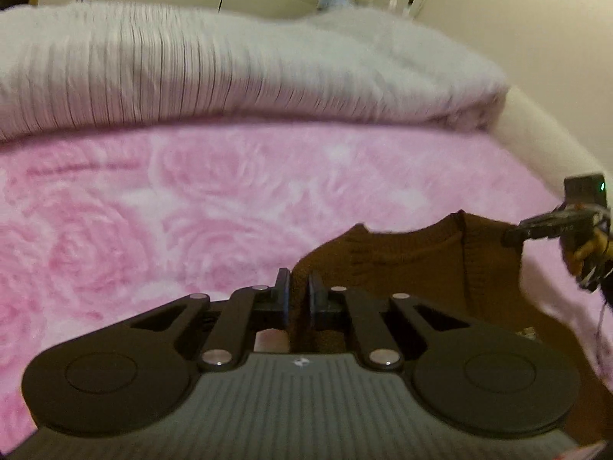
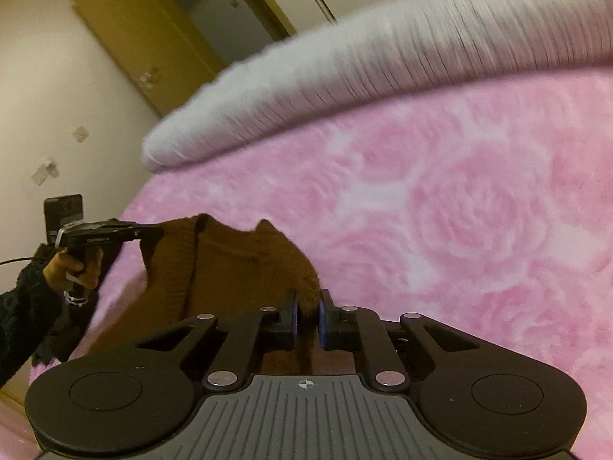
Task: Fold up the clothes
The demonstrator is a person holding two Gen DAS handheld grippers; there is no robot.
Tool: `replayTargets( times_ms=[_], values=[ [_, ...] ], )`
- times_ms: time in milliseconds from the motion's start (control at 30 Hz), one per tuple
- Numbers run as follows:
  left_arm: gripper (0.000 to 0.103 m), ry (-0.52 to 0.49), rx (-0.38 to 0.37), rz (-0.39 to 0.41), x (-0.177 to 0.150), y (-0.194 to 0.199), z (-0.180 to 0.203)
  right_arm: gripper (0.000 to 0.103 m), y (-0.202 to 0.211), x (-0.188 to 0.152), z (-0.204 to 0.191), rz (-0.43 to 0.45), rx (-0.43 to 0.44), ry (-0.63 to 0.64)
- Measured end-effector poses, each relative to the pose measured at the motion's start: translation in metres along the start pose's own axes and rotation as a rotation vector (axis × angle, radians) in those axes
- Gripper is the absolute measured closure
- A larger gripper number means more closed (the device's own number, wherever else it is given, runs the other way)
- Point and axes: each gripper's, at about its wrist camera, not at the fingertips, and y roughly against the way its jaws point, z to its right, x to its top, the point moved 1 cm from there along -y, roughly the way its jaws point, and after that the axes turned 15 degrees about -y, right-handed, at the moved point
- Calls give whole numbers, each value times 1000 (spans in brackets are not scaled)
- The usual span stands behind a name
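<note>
Both tongs pinch the brown knit sweater (image 1: 421,268) on the pink rose blanket (image 1: 153,211) of the bed: left tongs (image 1: 298,291) and right tongs (image 2: 308,316) each clamp an edge. Step looks like lift-and-fold; next needs even tension

Brown knit garment (image 1: 421,268) held up, bunched, over pink bedspread (image 1: 153,211).

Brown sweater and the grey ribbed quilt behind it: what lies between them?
Only bare pink rose blanket between sweater and quilt, in both wrist views.
</note>
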Motion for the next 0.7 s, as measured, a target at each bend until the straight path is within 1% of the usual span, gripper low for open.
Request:
replayTargets(
  times_ms=[67, 133, 200, 267, 300, 367, 467, 533, 567, 600, 667, 700],
  values=[
    [97, -21, -2, 48, -5, 36, 20, 93, 29, -17, -24, 48, 25, 52],
    [97, -36, -15, 96, -15, 73, 46, 93, 63, -45, -51, 92, 37, 102],
    [97, -54, -31, 129, -35, 112, 79, 93, 94, -81, -76, 126, 38, 146],
    [97, -72, -38, 124, -63, 145, 115, 93, 121, -127, -99, 135, -2, 174],
    [98, -77, -39, 108, -79, 160, 132, 93, 131, -150, -110, 133, -29, 181],
    [97, -95, -31, 28, -111, 177, 162, 92, 144, -199, -128, 107, -88, 182],
    [97, -152, 4, -103, -157, 198, 202, 92, 156, -268, -150, 69, -213, 170],
    [97, -173, 44, -129, -169, 210, 215, 92, 159, -303, -161, 60, -309, 176],
    [96, -183, 65, -139, -174, 216, 221, 92, 159, -313, -166, 61, -346, 186],
    [96, -219, 90, -142, -172, 217, 227, 92, 159, -323, -172, 61, -384, 203],
    [96, -303, 141, -143, -165, 217, 240, 92, 157, -331, -186, 67, -450, 267],
    [96, -334, 151, -142, -160, 213, 245, 92, 158, -332, -194, 68, -477, 301]
  ],
)
